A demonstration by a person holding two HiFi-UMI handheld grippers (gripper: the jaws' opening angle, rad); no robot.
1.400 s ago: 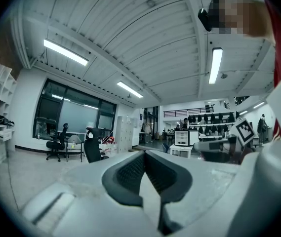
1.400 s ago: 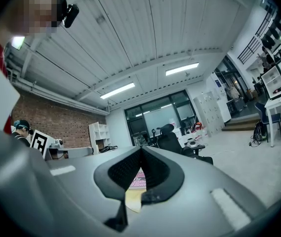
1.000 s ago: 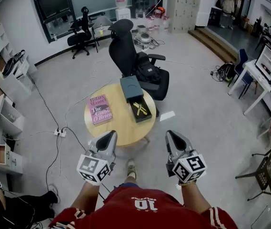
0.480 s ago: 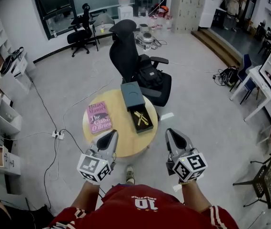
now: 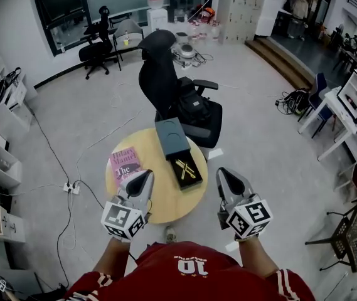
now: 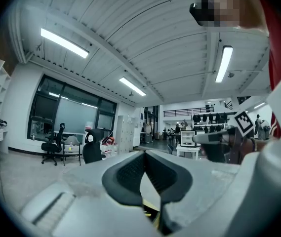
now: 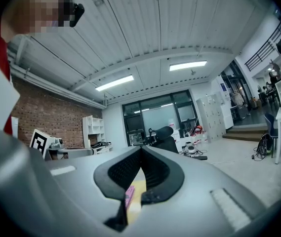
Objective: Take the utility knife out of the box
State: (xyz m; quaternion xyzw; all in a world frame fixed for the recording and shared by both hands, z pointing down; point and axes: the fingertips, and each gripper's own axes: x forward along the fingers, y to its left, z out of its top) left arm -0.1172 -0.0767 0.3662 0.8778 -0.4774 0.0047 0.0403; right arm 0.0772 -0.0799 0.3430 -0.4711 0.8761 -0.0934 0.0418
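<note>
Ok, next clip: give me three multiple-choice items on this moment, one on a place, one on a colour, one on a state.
1. In the head view, where on the round table does the pink book lie?
A. left of the open box
B. right of it
C. inside it

2. What colour is the utility knife in the box?
A. red
B. yellow
C. blue

3. How do the jaws of the left gripper and the right gripper stand?
A. wide apart
B. closed on the knife
C. closed, empty

Answers:
1 A: the book lies at the table's left side, with the box to its right.
2 B: yellow shows against the box's dark inside.
3 C: each gripper view shows the pads together with nothing held.
</note>
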